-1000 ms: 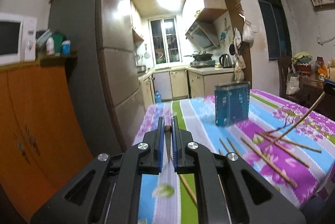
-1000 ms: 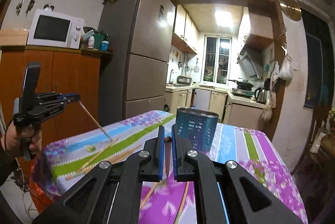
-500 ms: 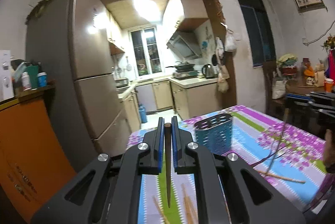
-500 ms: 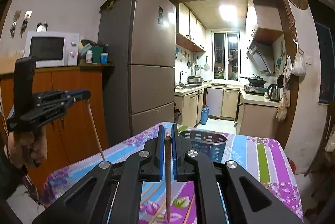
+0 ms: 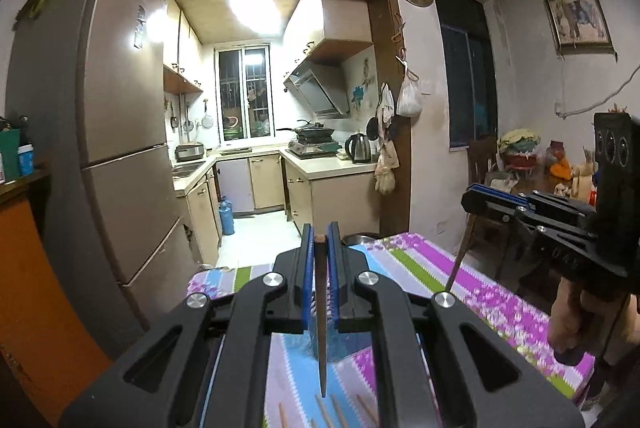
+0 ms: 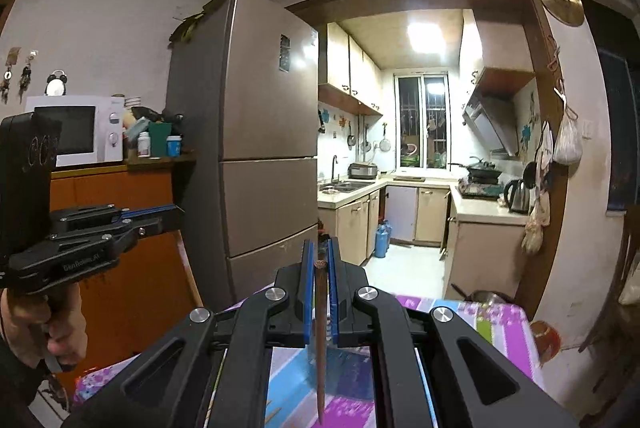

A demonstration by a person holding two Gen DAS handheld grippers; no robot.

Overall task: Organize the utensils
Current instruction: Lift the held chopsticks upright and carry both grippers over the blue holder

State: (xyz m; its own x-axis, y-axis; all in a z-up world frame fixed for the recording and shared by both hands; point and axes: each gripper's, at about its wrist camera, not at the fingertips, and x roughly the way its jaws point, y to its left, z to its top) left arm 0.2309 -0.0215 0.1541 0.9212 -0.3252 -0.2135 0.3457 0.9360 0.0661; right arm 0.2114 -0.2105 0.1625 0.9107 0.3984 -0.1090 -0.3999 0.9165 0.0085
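Each chopstick hangs nearly upright, blunt end up and thin tip pointing down toward the worktop (image 5: 420,264). The left tool (image 5: 320,240) is pressed together on one chopstick (image 5: 321,316) near its top end; the right tool (image 6: 319,256) pinches the other chopstick (image 6: 320,332) the same way. Both are held in the air above the flowered cloth. More loose chopsticks (image 5: 324,408) lie on the worktop below. Beyond stand a tall fridge (image 5: 120,147) and the kitchen.
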